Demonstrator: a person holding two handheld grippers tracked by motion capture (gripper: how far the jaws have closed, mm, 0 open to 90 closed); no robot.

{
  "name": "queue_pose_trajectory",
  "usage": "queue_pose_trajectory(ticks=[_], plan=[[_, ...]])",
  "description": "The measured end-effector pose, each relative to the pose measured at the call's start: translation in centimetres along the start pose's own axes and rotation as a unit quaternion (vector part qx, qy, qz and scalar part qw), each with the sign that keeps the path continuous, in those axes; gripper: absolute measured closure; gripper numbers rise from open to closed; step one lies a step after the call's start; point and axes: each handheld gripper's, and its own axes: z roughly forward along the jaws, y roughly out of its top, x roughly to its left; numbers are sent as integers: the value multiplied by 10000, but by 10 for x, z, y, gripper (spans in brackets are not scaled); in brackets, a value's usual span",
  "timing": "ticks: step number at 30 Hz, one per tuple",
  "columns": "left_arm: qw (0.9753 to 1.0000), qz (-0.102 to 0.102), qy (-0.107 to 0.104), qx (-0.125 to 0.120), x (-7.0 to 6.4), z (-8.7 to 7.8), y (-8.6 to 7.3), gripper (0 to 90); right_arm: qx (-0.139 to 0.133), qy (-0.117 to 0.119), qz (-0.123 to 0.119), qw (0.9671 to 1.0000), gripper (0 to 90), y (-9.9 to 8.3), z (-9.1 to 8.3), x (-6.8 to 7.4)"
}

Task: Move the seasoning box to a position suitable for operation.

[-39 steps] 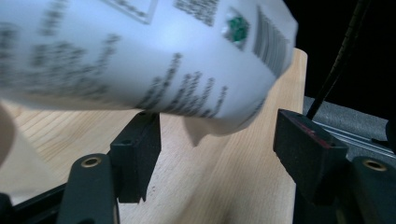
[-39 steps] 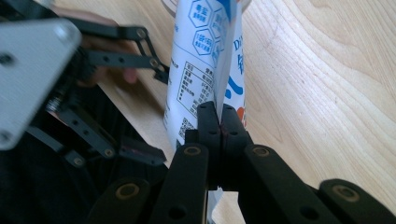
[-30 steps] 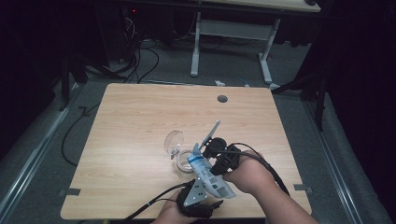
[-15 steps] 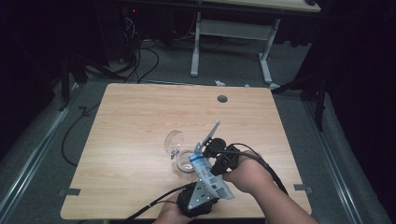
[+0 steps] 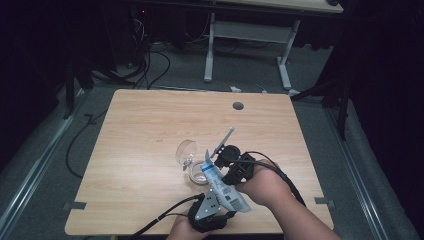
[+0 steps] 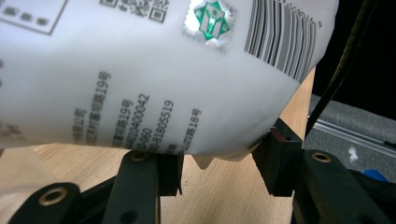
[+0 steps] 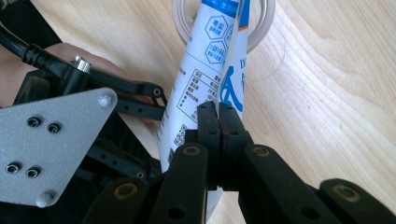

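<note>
Jaws of the left gripper (image 5: 212,210) clamp the bottom end of a white printed pouch (image 5: 223,187) at the desk's (image 5: 140,140) near edge. Jaws of the right gripper (image 5: 235,167) pinch the pouch's side seam. The pouch tilts, top over a glass (image 5: 192,161) just beyond.

Dim lab or workshop, bare wooden table (image 5: 150,130), floor cables (image 5: 150,65), metal desk frame (image 5: 250,35)
</note>
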Motion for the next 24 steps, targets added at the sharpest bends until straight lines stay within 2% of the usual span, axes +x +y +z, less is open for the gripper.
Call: queue_pose_trajectory(ticks=[7, 11, 16, 19, 21, 24], plan=[[9998, -124, -19, -146, 3, -5, 5, 578, -89, -33, -30, 10000, 873, 3, -1, 0], [9998, -109, 64, -130, 4, -7, 6, 581, -183, -19, -19, 9998, 864, 3, -2, 0], [9997, -222, 95, -86, 5, -6, 5, 580, -159, -31, -1, 9999, 822, 2, -1, -1], [9997, -219, 101, -68, 4, -6, 4, 581, -134, -39, -2, 9999, 832, 1, -1, -1], [9997, -213, 81, -75, 4, -6, 5, 581, -127, -22, -6, 9999, 878, 0, -1, -1], [9996, -267, 31, -73, 3, -6, 6, 580, -62, -65, -85, 9999, 897, 1, -1, 0]])
